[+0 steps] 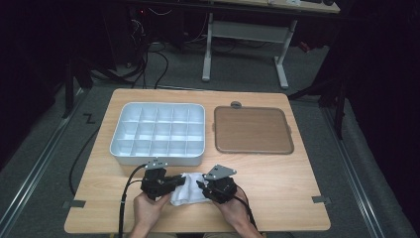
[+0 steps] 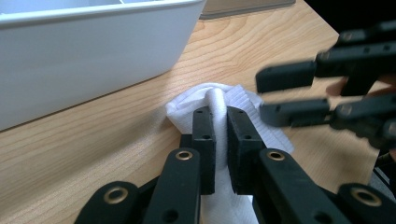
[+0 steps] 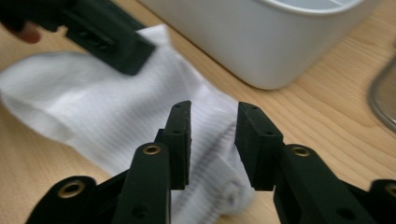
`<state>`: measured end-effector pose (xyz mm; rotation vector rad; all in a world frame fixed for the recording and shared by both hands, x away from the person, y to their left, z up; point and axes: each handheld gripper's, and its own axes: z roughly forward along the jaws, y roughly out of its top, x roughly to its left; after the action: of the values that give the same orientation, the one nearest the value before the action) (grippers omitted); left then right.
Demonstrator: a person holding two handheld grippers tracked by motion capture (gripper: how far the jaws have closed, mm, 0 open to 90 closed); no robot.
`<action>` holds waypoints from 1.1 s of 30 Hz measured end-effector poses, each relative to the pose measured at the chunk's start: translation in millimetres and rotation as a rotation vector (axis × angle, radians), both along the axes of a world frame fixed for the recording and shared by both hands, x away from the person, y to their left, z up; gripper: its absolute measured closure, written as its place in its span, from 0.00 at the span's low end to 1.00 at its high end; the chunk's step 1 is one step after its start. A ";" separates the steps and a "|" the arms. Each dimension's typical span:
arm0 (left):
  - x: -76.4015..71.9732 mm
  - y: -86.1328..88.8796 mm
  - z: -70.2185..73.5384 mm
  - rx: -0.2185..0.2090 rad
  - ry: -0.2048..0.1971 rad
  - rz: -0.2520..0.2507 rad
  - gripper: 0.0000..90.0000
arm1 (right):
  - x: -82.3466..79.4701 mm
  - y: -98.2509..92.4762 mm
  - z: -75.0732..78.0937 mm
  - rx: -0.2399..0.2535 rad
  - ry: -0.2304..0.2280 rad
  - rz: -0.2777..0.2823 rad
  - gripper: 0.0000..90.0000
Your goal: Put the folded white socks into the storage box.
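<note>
A white ribbed cloth (image 1: 189, 194) lies crumpled near the table's front edge, between the two hands. My left gripper (image 1: 176, 180) is shut on a raised fold of the cloth (image 2: 217, 100), which stands up between its fingertips (image 2: 203, 122). My right gripper (image 1: 200, 184) hovers at the cloth's other side, open. In the right gripper view the jaws stand apart over the cloth (image 3: 107, 116), with nothing pinched between the fingertips (image 3: 180, 121). The left gripper's black jaws (image 3: 105, 35) press on the cloth's far end.
A white divided tray (image 1: 157, 132) with several compartments sits just behind the cloth. A brown flat lid (image 1: 251, 130) with a grey rim lies to its right. The right gripper (image 2: 299, 95) shows close by in the left gripper view. Bare wood lies left and right of the hands.
</note>
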<state>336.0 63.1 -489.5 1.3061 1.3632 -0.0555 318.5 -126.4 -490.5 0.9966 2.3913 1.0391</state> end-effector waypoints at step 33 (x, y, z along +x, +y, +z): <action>10.0 -16.2 2.0 -0.006 0.009 -0.012 0.92 | 17.3 18.5 -24.8 0.027 0.164 0.051 0.82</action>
<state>346.0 46.9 -487.6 1.3106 1.3618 -0.0730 335.8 -107.9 -515.3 1.0741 2.5528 1.0473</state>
